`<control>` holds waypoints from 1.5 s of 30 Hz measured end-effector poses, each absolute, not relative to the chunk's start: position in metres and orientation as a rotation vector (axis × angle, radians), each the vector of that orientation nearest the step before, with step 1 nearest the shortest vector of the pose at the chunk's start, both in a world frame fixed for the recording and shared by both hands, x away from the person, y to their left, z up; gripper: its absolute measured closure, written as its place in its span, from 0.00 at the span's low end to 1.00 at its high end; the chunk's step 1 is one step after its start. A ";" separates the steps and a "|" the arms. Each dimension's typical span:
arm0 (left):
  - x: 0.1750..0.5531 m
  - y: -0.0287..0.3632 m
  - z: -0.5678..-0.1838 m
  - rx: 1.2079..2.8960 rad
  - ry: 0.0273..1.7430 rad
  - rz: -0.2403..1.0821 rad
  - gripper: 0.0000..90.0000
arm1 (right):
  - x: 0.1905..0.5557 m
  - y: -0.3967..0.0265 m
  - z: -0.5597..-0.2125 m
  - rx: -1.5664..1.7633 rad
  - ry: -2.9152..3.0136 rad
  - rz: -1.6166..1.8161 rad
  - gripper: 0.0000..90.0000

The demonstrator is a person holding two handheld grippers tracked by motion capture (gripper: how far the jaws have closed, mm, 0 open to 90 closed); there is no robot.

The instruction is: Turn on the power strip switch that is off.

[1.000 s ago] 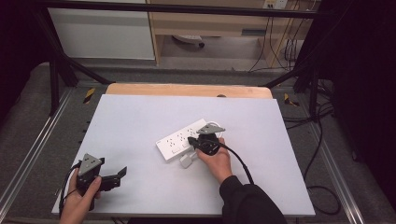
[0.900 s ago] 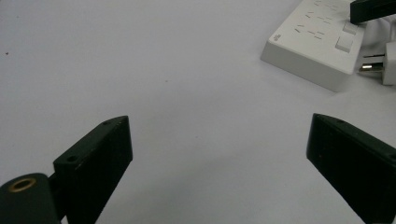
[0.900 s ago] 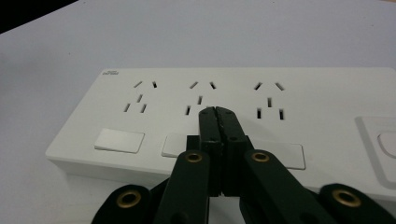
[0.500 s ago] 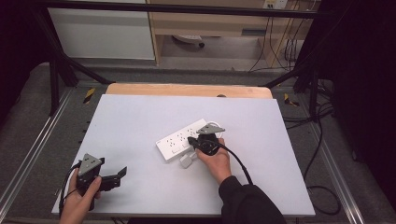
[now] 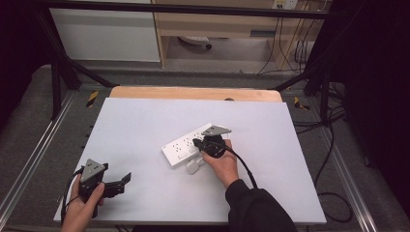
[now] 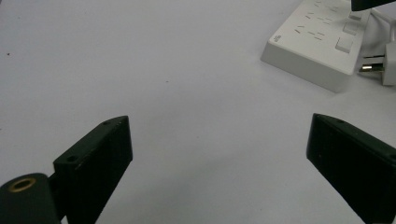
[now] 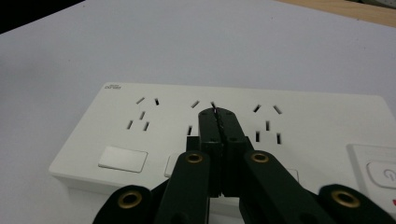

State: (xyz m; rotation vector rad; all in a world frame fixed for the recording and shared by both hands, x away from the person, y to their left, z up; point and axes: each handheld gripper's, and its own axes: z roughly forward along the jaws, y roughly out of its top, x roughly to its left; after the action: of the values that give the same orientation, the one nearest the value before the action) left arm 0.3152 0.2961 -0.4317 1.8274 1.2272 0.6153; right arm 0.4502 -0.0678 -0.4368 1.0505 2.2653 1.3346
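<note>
A person's two hands work at a white table [image 5: 145, 121], each holding a black two-jaw gripper. Much of the power strip [image 5: 186, 150] near the middle of the table is covered in the high view by the right gripper [image 5: 198, 143] and the hand behind it, and the strip's far end is hidden under the gripper's grey plate. A white plug [image 5: 193, 167] lies just beside the strip's near edge, partly under the right hand [image 5: 222, 164]; whether it touches the strip is hard to tell. In the left gripper view the strip [image 6: 317, 46] and the plug [image 6: 385, 70] are cut off at the top right corner.

The right forearm, in a dark sleeve, comes in from the table's near edge and reaches toward the centre. The left hand [image 5: 82, 203] sits at the near left corner, wrist low, its gripper pointing toward the strip.

The right gripper [image 7: 217, 112] has its jaws pressed fully together with nothing between them, its tip over the middle row of sockets on the strip [image 7: 140, 126]; contact with the surface cannot be confirmed. The left gripper [image 6: 219, 154] stands wide open and empty above bare table, well apart from the strip.
</note>
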 end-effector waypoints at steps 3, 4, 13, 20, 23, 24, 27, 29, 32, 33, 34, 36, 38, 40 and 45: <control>0.315 0.296 -0.432 1.829 1.227 0.615 0.08 | 0.451 -0.070 -0.433 1.050 2.255 1.346 1.00; 0.315 0.296 -0.432 1.829 1.227 0.615 0.08 | 0.451 -0.071 -0.432 1.048 2.252 1.347 1.00; 0.315 0.296 -0.432 1.830 1.228 0.613 0.08 | 0.452 -0.081 -0.422 1.078 2.228 1.358 0.93; 0.315 0.295 -0.433 1.832 1.230 0.611 0.08 | 0.454 -0.088 -0.413 1.095 2.228 1.352 0.81; 0.315 0.295 -0.433 1.836 1.231 0.609 0.08 | 0.455 -0.090 -0.410 1.101 2.232 1.349 0.74; 0.315 0.295 -0.433 1.835 1.230 0.609 0.08 | 0.455 -0.090 -0.409 1.106 2.235 1.346 0.70; 0.315 0.295 -0.433 1.834 1.234 0.608 0.08 | 0.455 -0.092 -0.406 1.132 2.235 1.338 0.60; 0.315 0.295 -0.433 1.835 1.235 0.610 0.08 | 0.456 -0.094 -0.402 1.148 2.227 1.343 0.54; 0.315 0.295 -0.433 1.835 1.236 0.609 0.08 | 0.457 -0.098 -0.399 1.176 2.211 1.351 0.46; 0.316 0.295 -0.434 1.836 1.236 0.610 0.08 | 0.458 -0.099 -0.398 1.181 2.206 1.350 0.43; 0.316 0.295 -0.434 1.837 1.237 0.610 0.08 | 0.459 -0.100 -0.396 1.193 2.198 1.344 0.40; 0.316 0.295 -0.434 1.840 1.239 0.608 0.08 | 0.460 -0.102 -0.395 1.204 2.195 1.349 0.35; 0.316 0.294 -0.434 1.841 1.239 0.610 0.08 | 0.460 -0.104 -0.393 1.209 2.184 1.362 0.29; 0.315 0.295 -0.434 1.842 1.239 0.610 0.08 | 0.461 -0.107 -0.391 1.212 2.176 1.364 0.23; 0.315 0.295 -0.435 1.842 1.244 0.613 0.08 | 0.462 -0.114 -0.386 1.220 2.169 1.350 0.14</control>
State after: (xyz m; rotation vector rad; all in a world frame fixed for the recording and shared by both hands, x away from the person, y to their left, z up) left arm 0.3151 0.2951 -0.4346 1.8416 1.2437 0.6129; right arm 0.4620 -0.1143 -0.3860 1.2204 2.1692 1.3499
